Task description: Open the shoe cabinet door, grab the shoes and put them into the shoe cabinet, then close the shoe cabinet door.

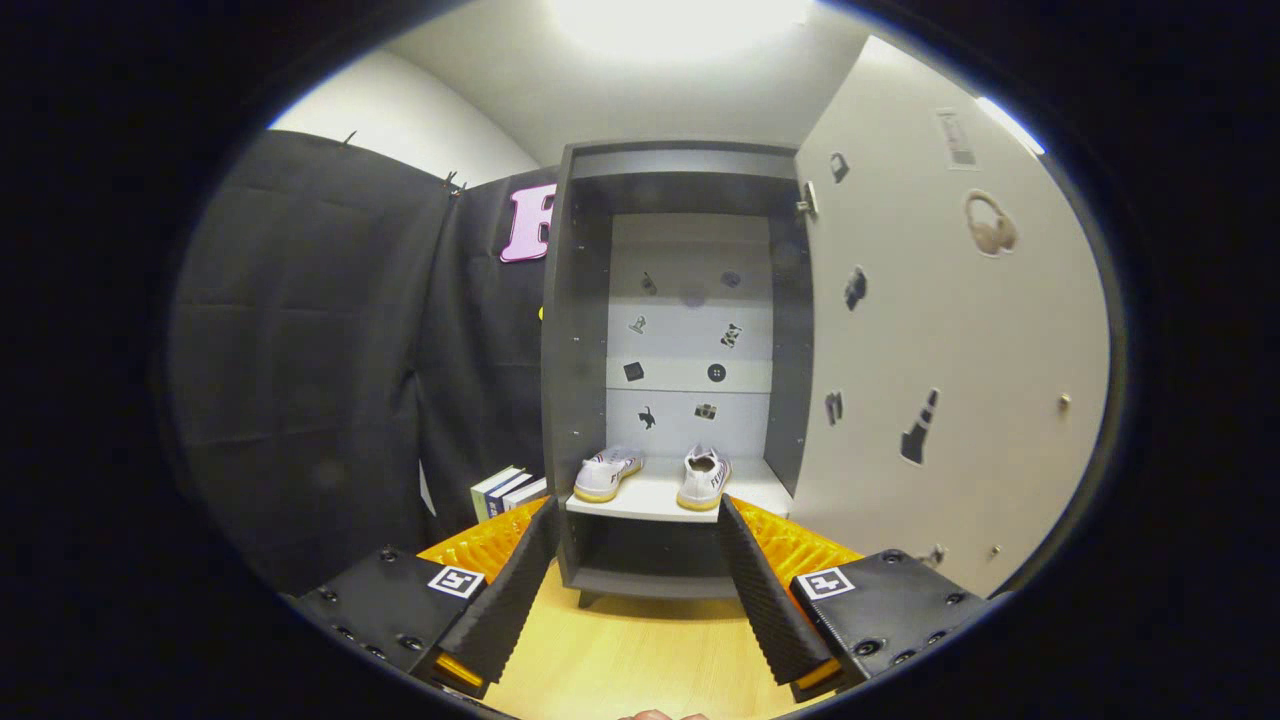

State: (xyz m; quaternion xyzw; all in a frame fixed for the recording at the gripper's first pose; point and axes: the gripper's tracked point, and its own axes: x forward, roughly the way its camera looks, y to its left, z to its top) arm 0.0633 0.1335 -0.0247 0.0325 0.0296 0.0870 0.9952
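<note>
Gripper (638, 515) wide open, seemingly empty; shoes (655, 475) on shelf (650, 500), cabinet door (950, 350) open

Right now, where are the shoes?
Gripper view: both shoes sit side by side on the cabinet shelf, beyond the open claw, left of the open door.

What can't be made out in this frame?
- Lower compartment of the shoe cabinet: dark, partly behind the open gripper fingers; contents unclear.
- Books left of the cabinet: titles too small.
- Stickers on the open door: details too small.
- Shoes' far ends: foreshortened.
</note>
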